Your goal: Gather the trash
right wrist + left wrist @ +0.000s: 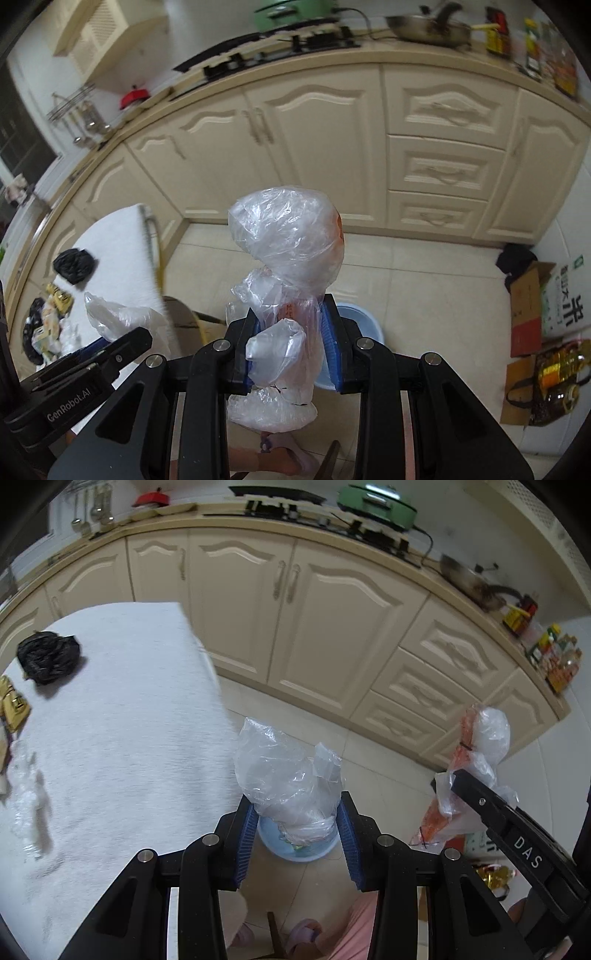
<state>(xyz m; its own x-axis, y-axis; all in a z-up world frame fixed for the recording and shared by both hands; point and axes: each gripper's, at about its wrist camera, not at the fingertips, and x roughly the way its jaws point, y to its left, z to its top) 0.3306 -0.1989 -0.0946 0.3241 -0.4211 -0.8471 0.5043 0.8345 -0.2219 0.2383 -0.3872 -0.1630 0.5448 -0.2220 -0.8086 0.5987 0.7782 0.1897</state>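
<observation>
Trash bags are gripped in both sets of fingers above a kitchen floor.

Nearest, a crumpled clear bag [288, 775] is pinched between the blue pads of the left gripper [297, 836], directly over a pale blue bin [295, 843] seen on the tiles below. A clear bag with orange inside [288, 266] is clamped in the right gripper [291, 341], whose fingers are narrowed on it. To the left, the white desk [122, 720] carries a black bag [48, 657] and gold wrappers [13, 707]. Farther off, cream cabinets [295, 627] are topped by a green cooker [376, 504].
</observation>
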